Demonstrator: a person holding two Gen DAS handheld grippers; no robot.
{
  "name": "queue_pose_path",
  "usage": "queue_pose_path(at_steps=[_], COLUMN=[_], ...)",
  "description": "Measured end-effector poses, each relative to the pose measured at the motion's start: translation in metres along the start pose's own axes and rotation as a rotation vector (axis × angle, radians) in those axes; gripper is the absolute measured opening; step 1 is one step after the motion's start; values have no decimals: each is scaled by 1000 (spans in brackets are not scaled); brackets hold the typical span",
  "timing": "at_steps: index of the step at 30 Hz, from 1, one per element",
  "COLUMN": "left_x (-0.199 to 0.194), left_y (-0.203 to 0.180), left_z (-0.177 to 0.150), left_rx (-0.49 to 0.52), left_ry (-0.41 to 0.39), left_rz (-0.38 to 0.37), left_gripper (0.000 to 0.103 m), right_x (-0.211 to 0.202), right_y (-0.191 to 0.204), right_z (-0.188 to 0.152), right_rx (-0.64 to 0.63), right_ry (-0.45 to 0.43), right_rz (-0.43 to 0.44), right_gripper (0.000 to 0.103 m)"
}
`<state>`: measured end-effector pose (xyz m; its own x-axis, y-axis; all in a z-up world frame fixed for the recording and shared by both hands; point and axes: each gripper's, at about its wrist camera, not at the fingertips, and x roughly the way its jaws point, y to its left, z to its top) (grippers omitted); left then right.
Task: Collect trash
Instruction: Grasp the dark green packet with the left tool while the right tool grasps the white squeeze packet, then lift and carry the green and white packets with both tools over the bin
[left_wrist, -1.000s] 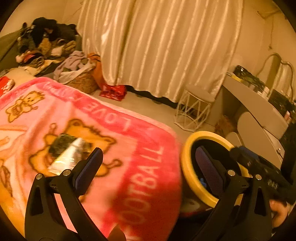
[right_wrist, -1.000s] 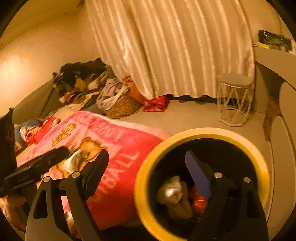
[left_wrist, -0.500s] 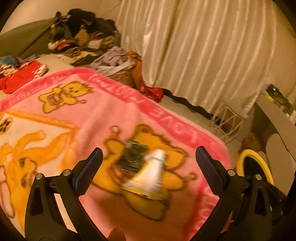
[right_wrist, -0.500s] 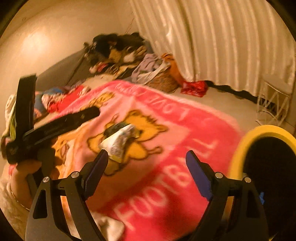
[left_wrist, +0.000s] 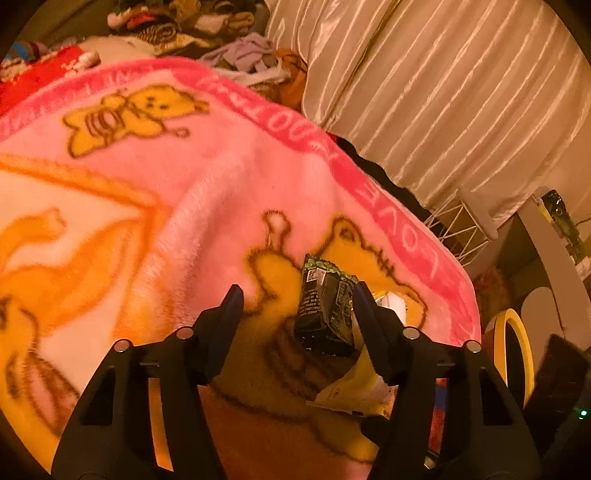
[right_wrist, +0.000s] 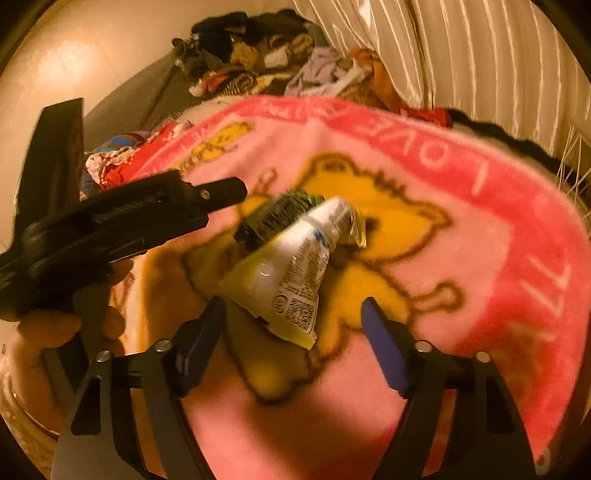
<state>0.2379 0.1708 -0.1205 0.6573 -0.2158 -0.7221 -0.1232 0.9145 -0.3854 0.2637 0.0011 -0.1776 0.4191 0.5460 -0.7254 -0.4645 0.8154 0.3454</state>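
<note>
A dark green snack wrapper (left_wrist: 325, 306) and a yellow-white wrapper (left_wrist: 354, 391) lie together on a pink bear blanket (left_wrist: 166, 192). My left gripper (left_wrist: 297, 299) is open, low over the blanket, with the dark wrapper between its fingers, close to the right finger. In the right wrist view the yellow-white wrapper (right_wrist: 291, 273) lies over the dark wrapper (right_wrist: 273, 214). My right gripper (right_wrist: 293, 317) is open just before the yellow-white wrapper. The left gripper (right_wrist: 122, 218) reaches in from the left there. The yellow-rimmed trash bin (left_wrist: 517, 354) stands off the blanket's right edge.
Piles of clothes (left_wrist: 207, 22) and a basket (right_wrist: 332, 74) lie beyond the blanket's far edge. Pale curtains (left_wrist: 443, 81) hang behind. A white wire stool (left_wrist: 461, 229) and a white desk (left_wrist: 557, 258) stand at the right.
Both grippers have swung away from the bin and dropped close over the blanket. The two wrappers now sit between and just ahead of the fingers. Both grippers stay open.
</note>
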Motion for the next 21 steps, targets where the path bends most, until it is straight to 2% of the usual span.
queue_pose_path(at_steps=[2,3,5,6,8,11,13,18,21], left_x=[7,10,16,19,22,25,26,16,7], left_y=[1,2,0,-2,-6,-13,-19,-33,-44], left_z=[-2,-3,-6,-7,-9,-14,-19,-29,-35], left_rx=[-15,-24,-37,-37,-32,-18,6,49,78], left_ry=[22,31,42,46,49,59,54,34,14], left_rz=[-29,-40,-62,-64,-65,-61,-44,-45,-50], left_gripper=[47,46,46,44,38,24,17,12,11], right_x=[6,5,1,-3,-12,-25,-37,-66,-86], right_y=[-7,-9,-11,-12,-16,-20,-27,-37,-37], right_z=[-1,-2,-4,-6,-10,-16,-18,-20,-21], right_rx=[31,42,41,38,45,37,74,80,41], right_ry=[16,14,13,14,12,-5,-20,-83,-128], right_rz=[30,55,63,62,53,27,32,16,-17], right_gripper=[38,32,26,16,15,13,11,10,9])
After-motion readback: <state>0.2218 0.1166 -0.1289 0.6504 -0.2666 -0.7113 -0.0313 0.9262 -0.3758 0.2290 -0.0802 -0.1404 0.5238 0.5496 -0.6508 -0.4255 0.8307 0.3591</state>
